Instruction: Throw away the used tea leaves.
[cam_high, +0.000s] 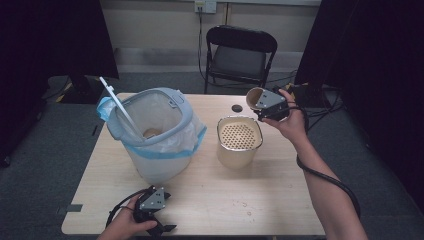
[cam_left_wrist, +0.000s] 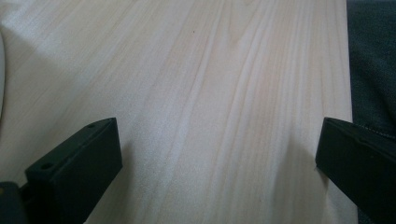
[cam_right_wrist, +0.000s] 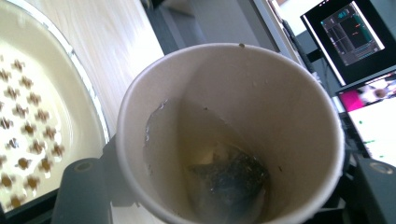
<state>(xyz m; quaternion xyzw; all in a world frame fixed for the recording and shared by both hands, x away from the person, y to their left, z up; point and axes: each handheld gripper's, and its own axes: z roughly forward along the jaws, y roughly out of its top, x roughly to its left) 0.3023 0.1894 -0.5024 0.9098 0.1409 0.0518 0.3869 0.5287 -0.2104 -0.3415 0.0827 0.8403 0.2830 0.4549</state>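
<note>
Right gripper (cam_high: 264, 106) clamped on a paper cup (cam_high: 255, 98), up off the table at the far right, tipped so the mouth points toward the bin side. In the right gripper view, cup (cam_right_wrist: 233, 130) squeezed between the two black jaws, with a wet teabag (cam_right_wrist: 229, 179) stuck low inside and a bit of liquid around it. Just beside and below the cup: cream strainer pot (cam_high: 239, 142) with a holed insert, standing on the wooden table (cam_high: 210, 200); same pot (cam_right_wrist: 42, 116) at the left of that close view.

Left gripper (cam_high: 159, 222) parked at the near edge of the table, jaws wide apart with nothing between them, just bare wood (cam_left_wrist: 210, 102) under it.

White bin (cam_high: 155, 135) with a blue-edged bag at the left, lid flipped up, something brownish lying in the bottom. Small dark cap (cam_high: 237, 108) on the table near the cup. Folding chair (cam_high: 240, 52) behind the table.
</note>
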